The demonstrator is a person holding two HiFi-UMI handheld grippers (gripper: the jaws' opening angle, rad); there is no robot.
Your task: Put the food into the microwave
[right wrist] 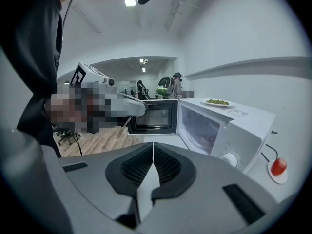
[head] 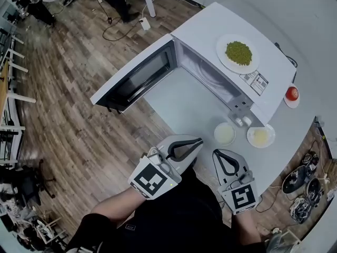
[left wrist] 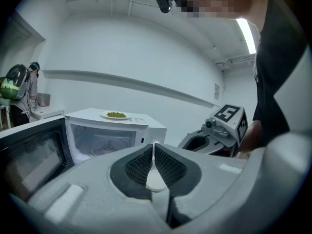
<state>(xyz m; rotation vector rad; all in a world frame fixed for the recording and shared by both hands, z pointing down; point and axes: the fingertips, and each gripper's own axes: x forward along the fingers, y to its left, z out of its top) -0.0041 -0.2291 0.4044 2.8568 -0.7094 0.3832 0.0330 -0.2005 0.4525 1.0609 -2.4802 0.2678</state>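
two grippers, the left gripper (head: 199,140) and the right gripper (head: 216,153), are closed and empty, while the plate of green peas (head: 238,52) lies well apart from them on top of the open microwave (head: 202,26).

- Bright, even indoor light; a ceiling strip light (left wrist: 247,33) glares white.
- Both gripper views bulge fisheye-fashion, with dark corners (faces mosaicked).
- Shadows soft.
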